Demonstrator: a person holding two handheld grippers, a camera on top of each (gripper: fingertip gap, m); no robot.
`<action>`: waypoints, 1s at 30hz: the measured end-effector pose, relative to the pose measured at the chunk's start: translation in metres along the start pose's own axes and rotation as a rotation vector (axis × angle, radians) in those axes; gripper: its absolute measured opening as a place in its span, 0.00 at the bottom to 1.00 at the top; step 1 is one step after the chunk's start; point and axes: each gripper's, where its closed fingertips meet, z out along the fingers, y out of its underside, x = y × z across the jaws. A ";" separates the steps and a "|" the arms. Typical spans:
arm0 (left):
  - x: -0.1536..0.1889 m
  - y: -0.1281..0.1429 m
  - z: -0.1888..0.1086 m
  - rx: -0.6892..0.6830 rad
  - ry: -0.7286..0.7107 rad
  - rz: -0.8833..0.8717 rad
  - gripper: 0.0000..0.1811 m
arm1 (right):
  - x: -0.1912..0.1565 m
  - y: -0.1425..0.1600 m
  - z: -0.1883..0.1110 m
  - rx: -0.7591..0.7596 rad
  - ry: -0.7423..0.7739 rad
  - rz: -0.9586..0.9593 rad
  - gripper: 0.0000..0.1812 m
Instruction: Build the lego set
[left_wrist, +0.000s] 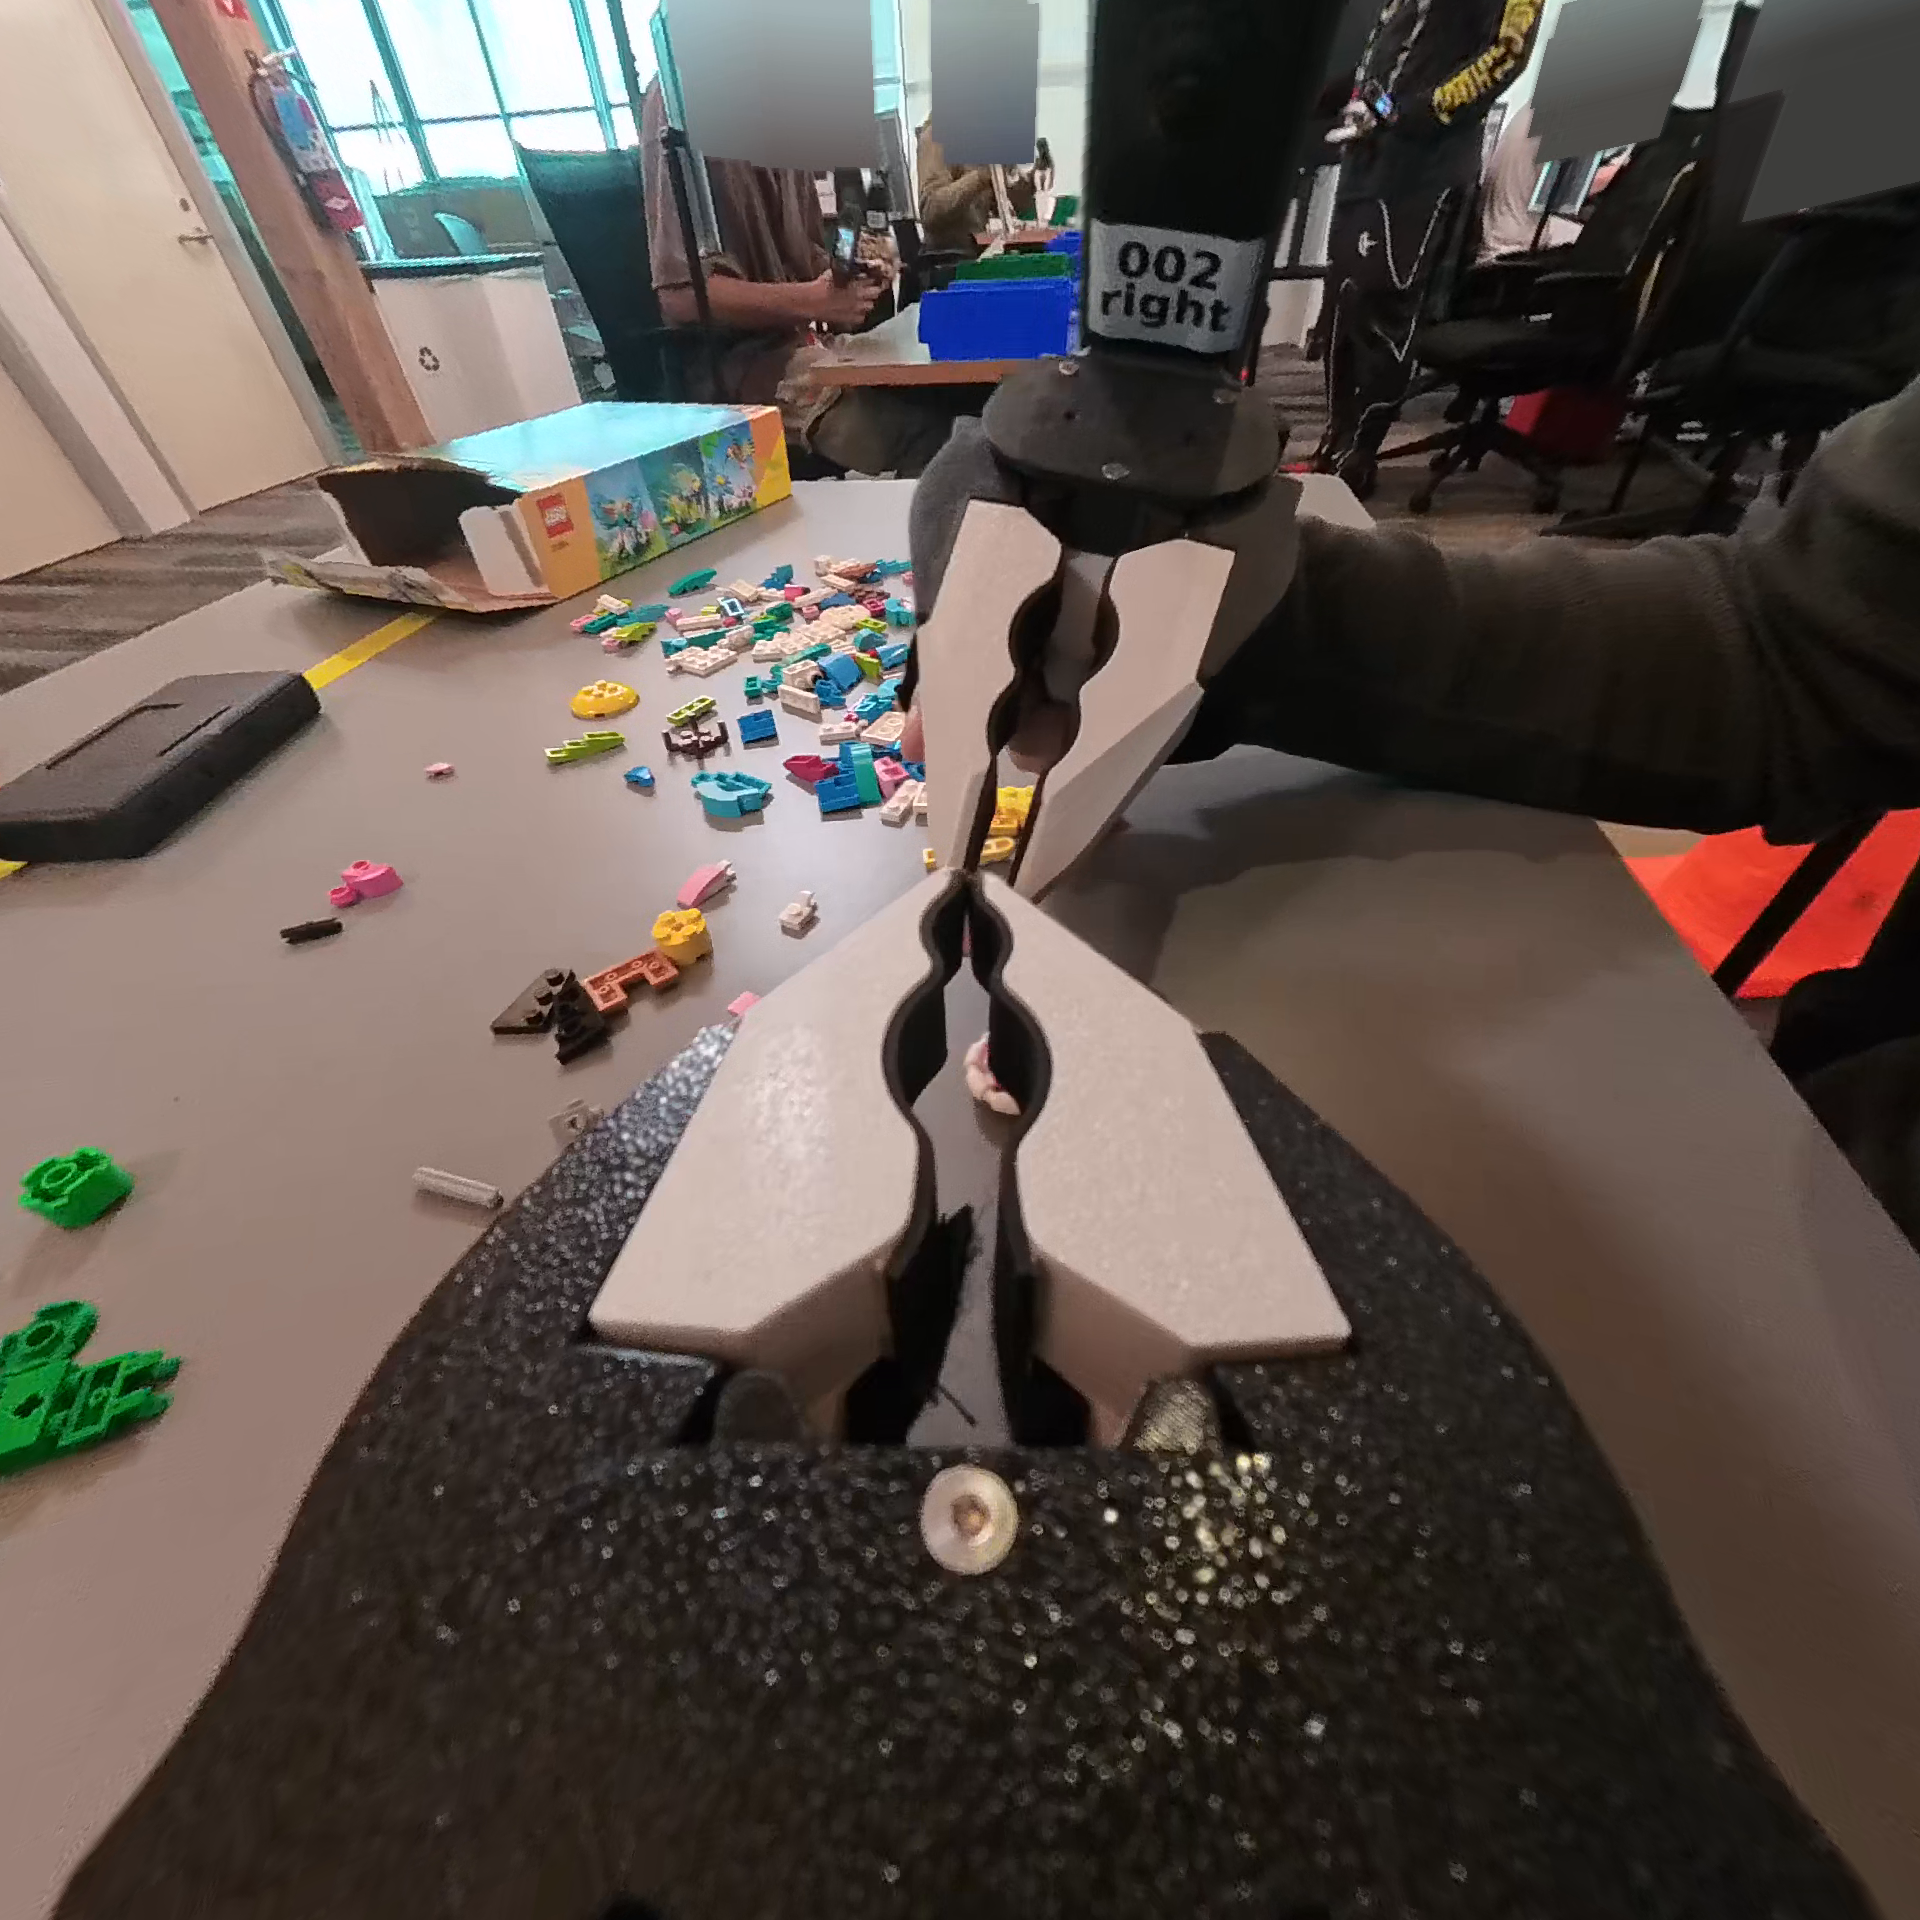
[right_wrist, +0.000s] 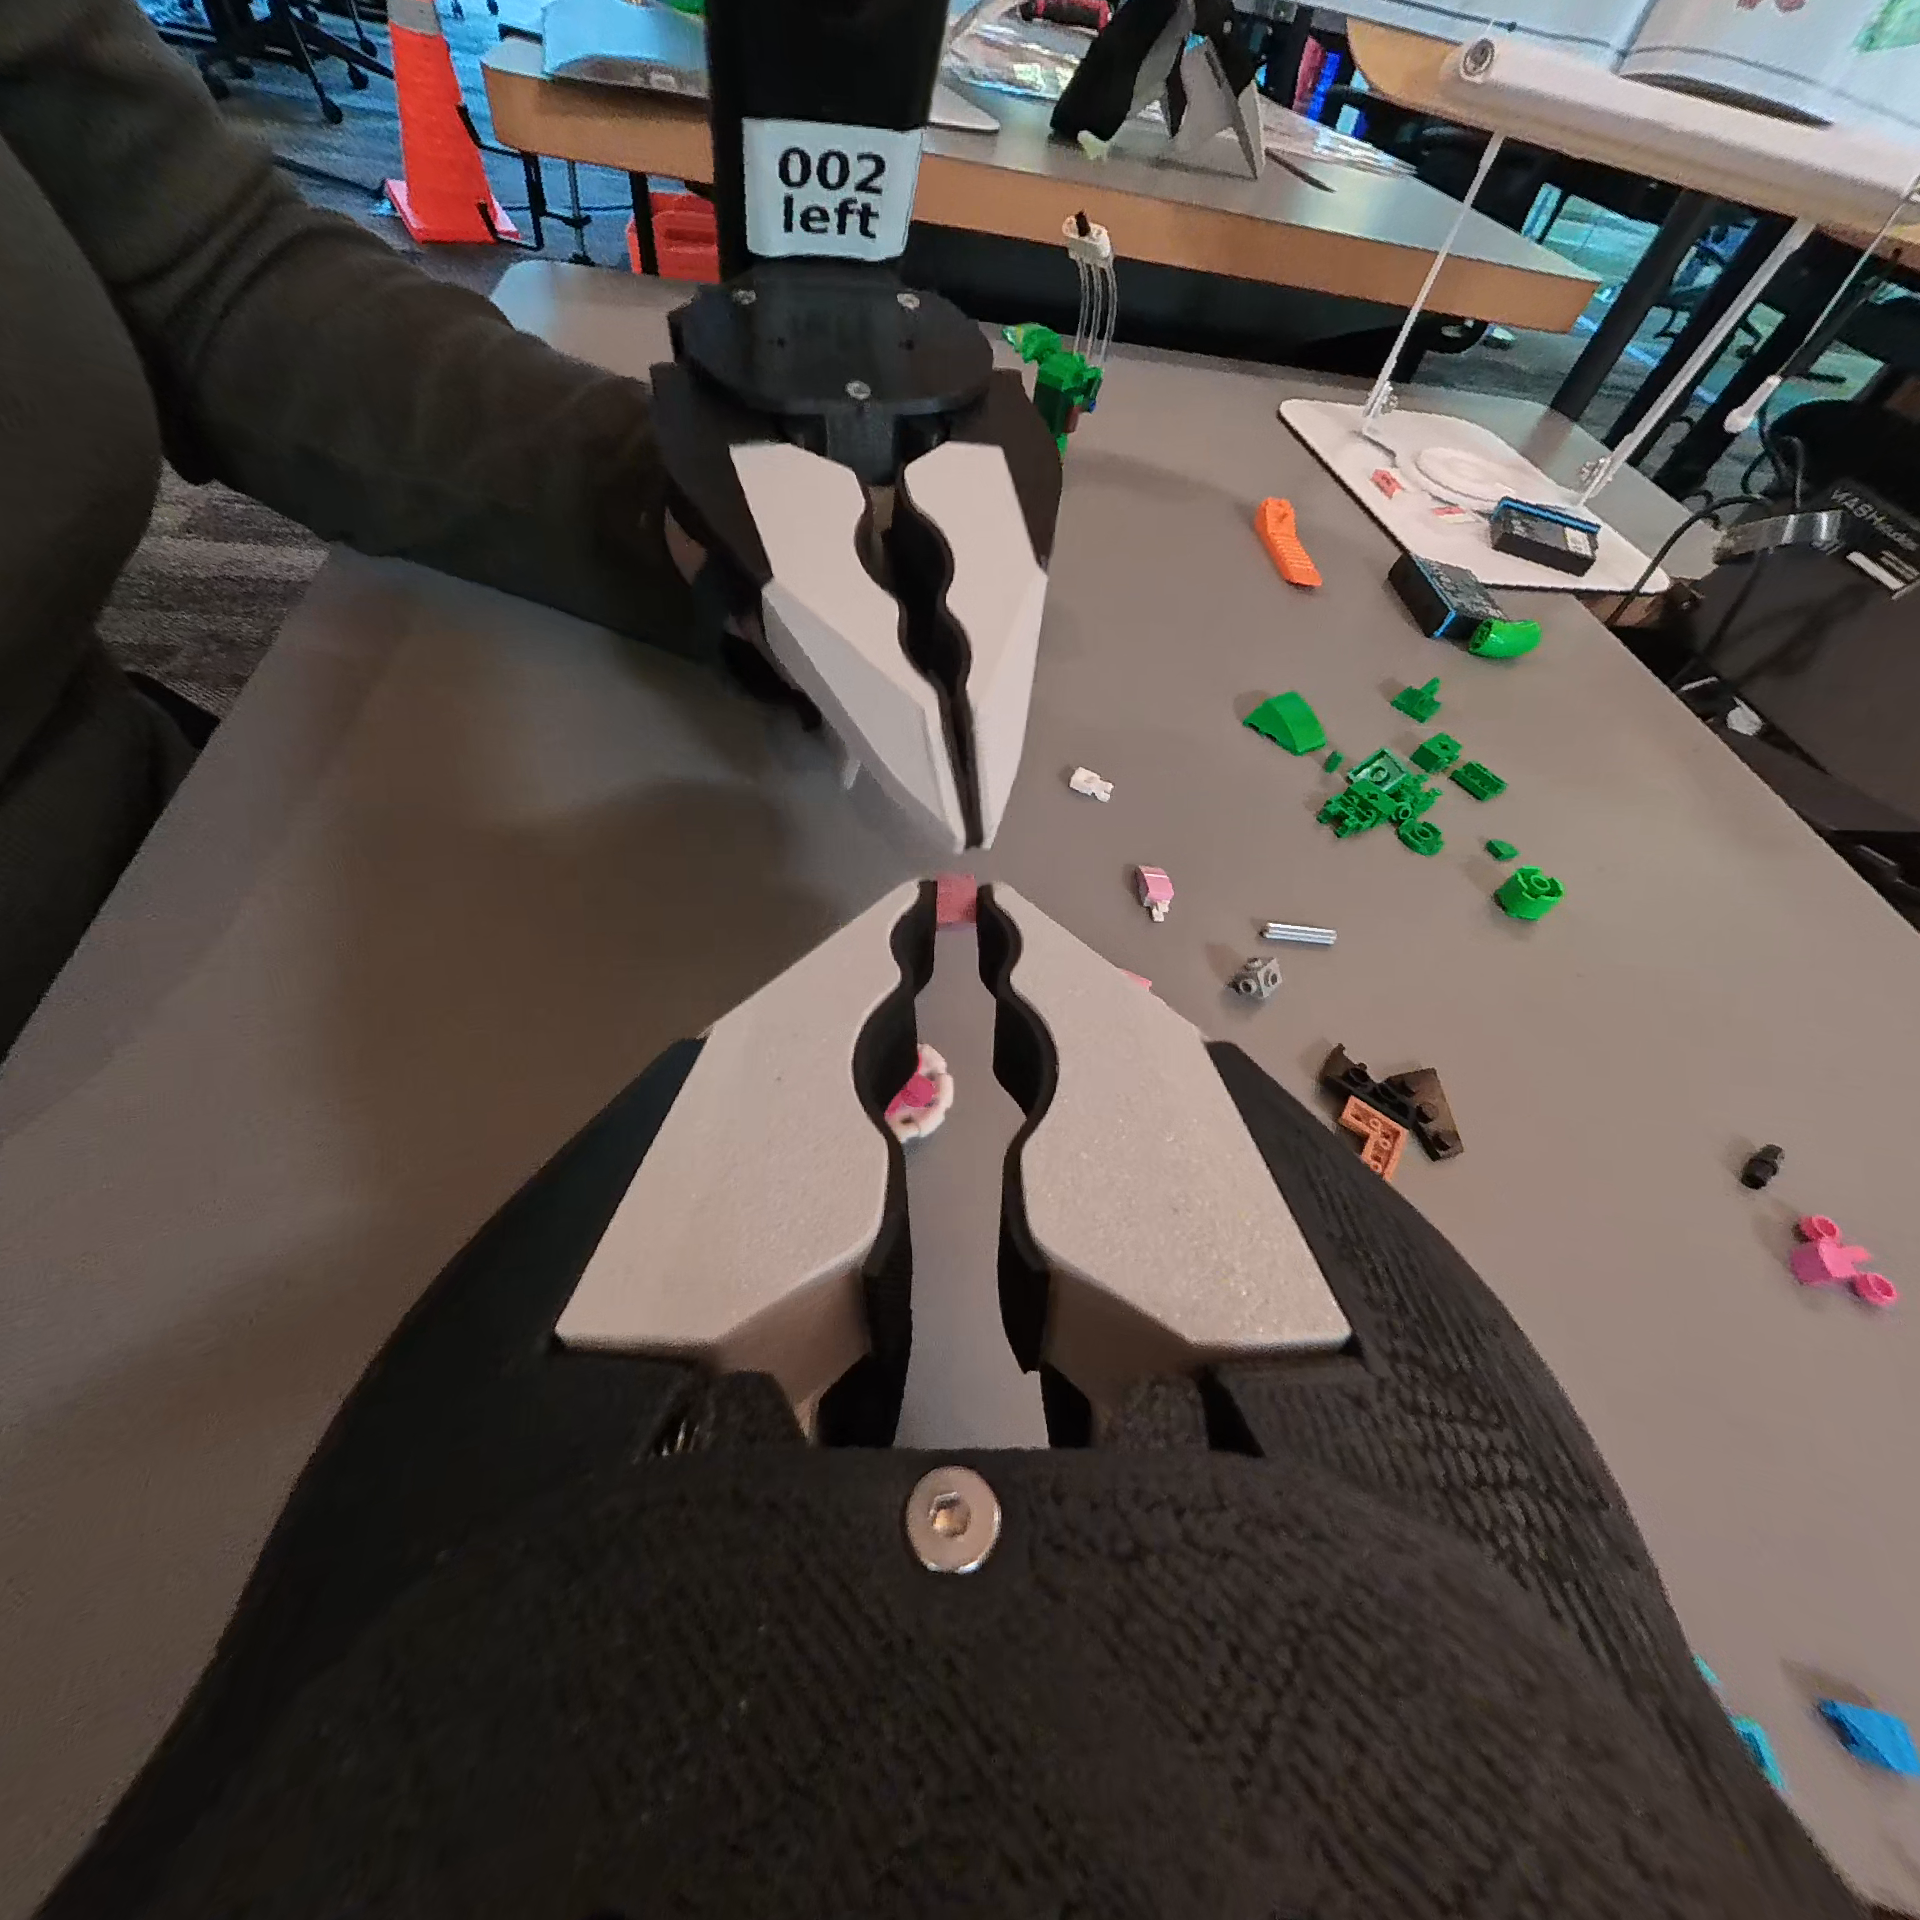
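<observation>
1. The right gripper (right_wrist: 956, 896) is clenched on a small pink brick (right_wrist: 956, 900), pinched between its tips above the grey desk (right_wrist: 520, 935).
2. The left gripper (left_wrist: 968, 881) has its tips pressed together; whether they grip anything cannot be told.
3. The two grippers meet tip to tip.
4. A pink-and-white flower piece (right_wrist: 920, 1093) lies on the desk beneath them.
5. Loose bricks (left_wrist: 790, 665) are heaped near the opened Lego box (left_wrist: 623, 499); green pieces (right_wrist: 1392, 795) lie well apart.

The two tools meet tip to tip above the grey desk (left_wrist: 312, 1039). At ten o'clock lies the scattered heap of small plastic bricks (left_wrist: 790, 665); behind it, the opened cardboard box (left_wrist: 582, 499).
</observation>
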 end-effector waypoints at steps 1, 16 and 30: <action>-0.002 -0.001 -0.001 0.006 -0.004 -0.010 0.00 | 0.001 0.001 0.000 -0.002 0.005 0.001 0.04; -0.008 -0.005 -0.005 0.042 -0.028 -0.039 0.06 | 0.010 0.009 0.001 -0.049 0.065 -0.010 0.04; -0.004 -0.005 -0.004 0.039 0.008 -0.082 0.18 | 0.013 -0.011 -0.008 0.086 0.050 0.061 0.04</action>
